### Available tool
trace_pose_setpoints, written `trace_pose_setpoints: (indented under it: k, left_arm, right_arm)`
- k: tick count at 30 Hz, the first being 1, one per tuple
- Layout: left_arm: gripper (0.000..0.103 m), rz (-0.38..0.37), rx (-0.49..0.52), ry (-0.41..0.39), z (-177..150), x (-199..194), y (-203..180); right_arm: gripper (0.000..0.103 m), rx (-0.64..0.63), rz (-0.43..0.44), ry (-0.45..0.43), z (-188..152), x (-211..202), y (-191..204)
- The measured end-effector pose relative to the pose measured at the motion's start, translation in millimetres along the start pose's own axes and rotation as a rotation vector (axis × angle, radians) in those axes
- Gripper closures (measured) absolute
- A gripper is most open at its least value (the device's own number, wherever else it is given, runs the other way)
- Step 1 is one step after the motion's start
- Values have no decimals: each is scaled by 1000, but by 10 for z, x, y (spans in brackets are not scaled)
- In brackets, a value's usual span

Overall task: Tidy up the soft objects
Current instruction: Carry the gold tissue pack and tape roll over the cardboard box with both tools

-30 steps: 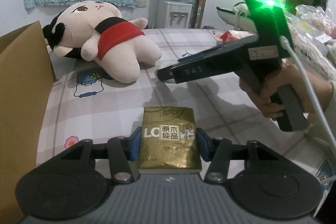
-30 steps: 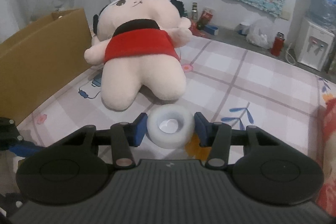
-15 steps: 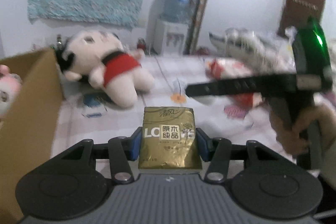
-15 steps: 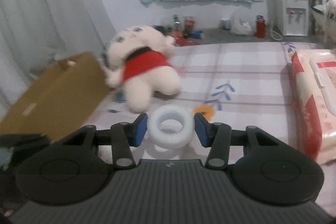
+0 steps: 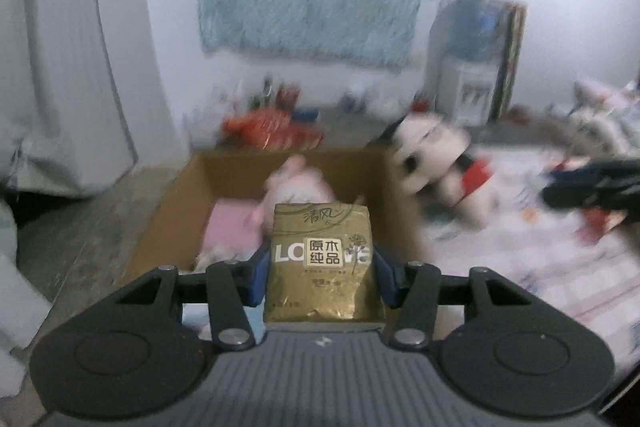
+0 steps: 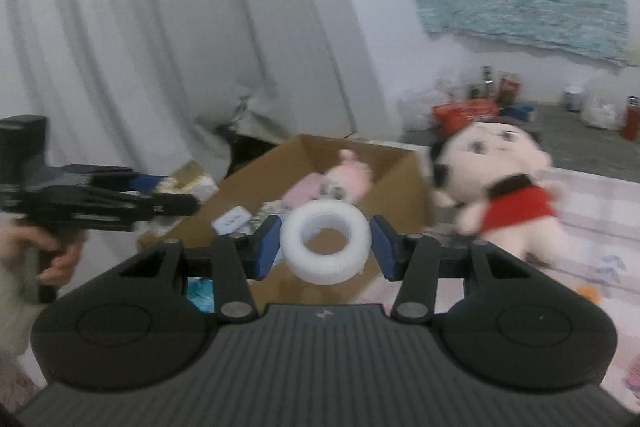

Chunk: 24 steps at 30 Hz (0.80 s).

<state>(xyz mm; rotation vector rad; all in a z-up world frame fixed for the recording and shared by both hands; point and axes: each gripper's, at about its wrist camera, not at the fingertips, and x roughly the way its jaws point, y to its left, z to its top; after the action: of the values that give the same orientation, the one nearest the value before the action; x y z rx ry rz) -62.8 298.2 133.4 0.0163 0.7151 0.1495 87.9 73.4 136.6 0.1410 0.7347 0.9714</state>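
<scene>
Clamping my left gripper [image 5: 320,269] on a gold tissue pack [image 5: 323,261], its blue pads pressed to both sides, I hold it in the air in front of the open cardboard box [image 5: 224,195], where a pink plush [image 5: 298,187] already lies. My right gripper [image 6: 325,245] is closed on a white foam ring [image 6: 325,243], lifted near the same box [image 6: 400,183] with the red-shirted doll [image 6: 500,187] on the bed beside it. Printed on the pack I read "LO", "原木纯品" and "清风".
</scene>
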Motion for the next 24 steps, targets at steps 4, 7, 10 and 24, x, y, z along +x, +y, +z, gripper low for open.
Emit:
trace_pose_setpoints:
  k: [4,7,10,24]
  left_arm:
    - [50,-6,-12,159,-164,582,299]
    - [49,-51,-15,228,-300,908,412]
    - [49,-93,-29,312,-416,1153,492]
    - [70,-104,46,412,-404,1173,541]
  right_arm:
    - [56,-31,17,78,122,537,276]
    - [56,-51,39,144,160,922,459]
    - [56,-74,54,199,171,1263,605]
    - [55,-149,58,382,108,1945,809]
